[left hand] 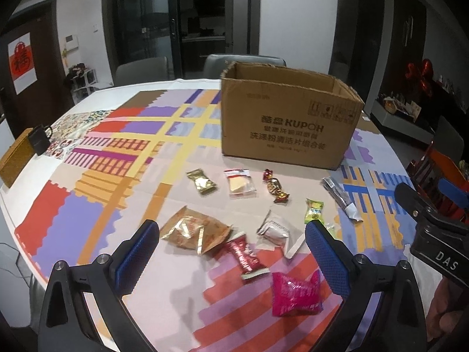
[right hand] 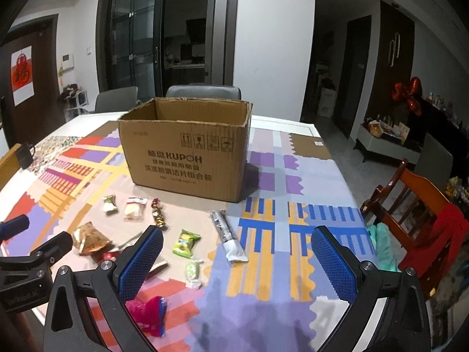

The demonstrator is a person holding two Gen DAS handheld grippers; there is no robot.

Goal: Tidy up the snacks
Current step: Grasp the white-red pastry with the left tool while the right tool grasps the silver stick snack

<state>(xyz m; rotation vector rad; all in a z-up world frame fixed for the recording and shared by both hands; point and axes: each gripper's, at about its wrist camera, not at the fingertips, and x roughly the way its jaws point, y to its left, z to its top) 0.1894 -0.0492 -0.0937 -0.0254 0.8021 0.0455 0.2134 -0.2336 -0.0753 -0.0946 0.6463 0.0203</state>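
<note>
An open cardboard box (left hand: 288, 117) stands on the patterned tablecloth; it also shows in the right wrist view (right hand: 187, 152). Several wrapped snacks lie in front of it: a brown bag (left hand: 195, 231), a red packet (left hand: 246, 256), a pink packet (left hand: 296, 293), a white packet (left hand: 275, 230), a green candy (left hand: 314, 211) (right hand: 185, 242) and a long grey stick pack (left hand: 340, 198) (right hand: 227, 234). My left gripper (left hand: 231, 237) is open above the near snacks. My right gripper (right hand: 237, 245) is open, hovering near the stick pack and holding nothing.
A gold packet (left hand: 202, 182), a clear packet (left hand: 240, 182) and a foil candy (left hand: 275, 187) lie nearer the box. A wooden box (left hand: 14, 158) with a black item sits at the table's left edge. A wooden chair (right hand: 416, 202) stands right of the table.
</note>
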